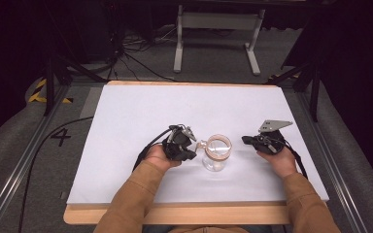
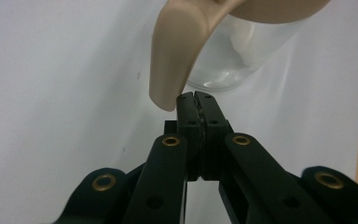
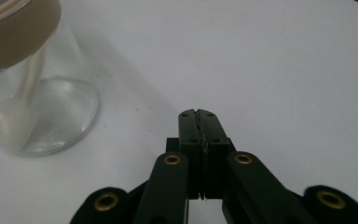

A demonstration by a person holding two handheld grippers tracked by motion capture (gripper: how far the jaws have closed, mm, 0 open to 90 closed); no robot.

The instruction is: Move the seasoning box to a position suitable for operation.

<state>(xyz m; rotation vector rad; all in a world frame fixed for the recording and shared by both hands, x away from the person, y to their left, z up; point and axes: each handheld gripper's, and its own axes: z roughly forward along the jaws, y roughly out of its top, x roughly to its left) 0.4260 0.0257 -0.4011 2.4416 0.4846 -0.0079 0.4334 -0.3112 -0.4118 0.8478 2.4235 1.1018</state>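
A clear glass jug with a tan rim and a tan handle stands upright near the front middle of the white table. My left gripper sits just left of it, shut, with nothing between its jaws. In the left gripper view the tan handle curves down to just above the closed tips, beside them and not clamped. My right gripper rests to the jug's right, shut and empty. The right gripper view has the jug at the left, apart from the closed tips.
The white table top lies on a wooden board whose front edge is bare. Beyond the far edge stand a white metal frame, cables and dark stands on a grey floor.
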